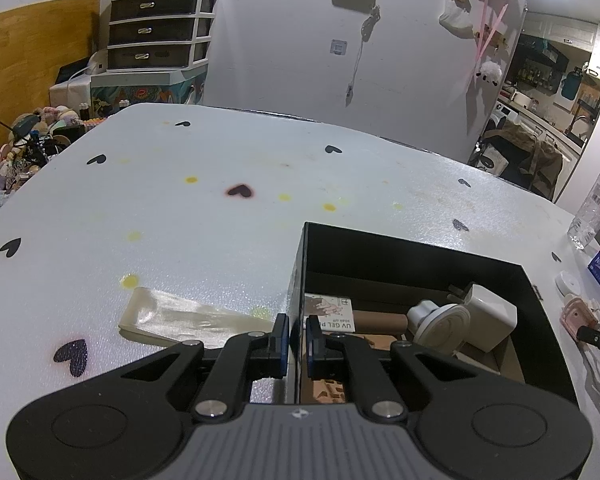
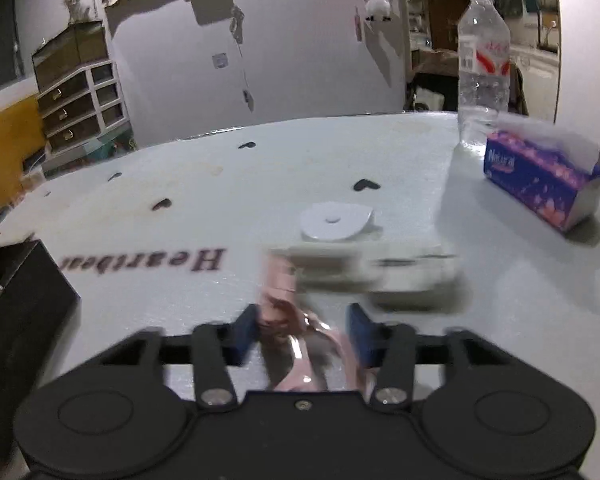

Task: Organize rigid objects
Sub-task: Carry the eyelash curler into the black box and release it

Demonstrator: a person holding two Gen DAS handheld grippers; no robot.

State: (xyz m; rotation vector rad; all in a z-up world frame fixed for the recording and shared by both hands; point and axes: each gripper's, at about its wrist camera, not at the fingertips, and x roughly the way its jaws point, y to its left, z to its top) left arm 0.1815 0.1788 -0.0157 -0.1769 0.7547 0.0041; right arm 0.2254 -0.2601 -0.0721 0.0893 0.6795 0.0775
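Observation:
My left gripper (image 1: pixel 297 338) is shut on the left wall of an open black box (image 1: pixel 420 248). Inside the box lie a white charger plug (image 1: pixel 488 320), a white round holder (image 1: pixel 440 324), a brown cylinder (image 1: pixel 380 320) and a small printed carton (image 1: pixel 332 316). Right of the box, on the table, lies a pink camera-shaped gadget (image 1: pixel 580 316). In the blurred right wrist view my right gripper (image 2: pixel 302 332) is shut on this pink gadget (image 2: pixel 280 312), which fills the gap between the blue pads. A blurred white block (image 2: pixel 380 276) sits just beyond it.
A white round disc (image 2: pixel 334 222) lies past the gadget. A purple tissue pack (image 2: pixel 540 176) and a water bottle (image 2: pixel 482 68) stand at the far right. A clear flat plastic piece (image 1: pixel 180 316) lies left of the box. The black box's corner (image 2: pixel 24 300) is at the right gripper's left.

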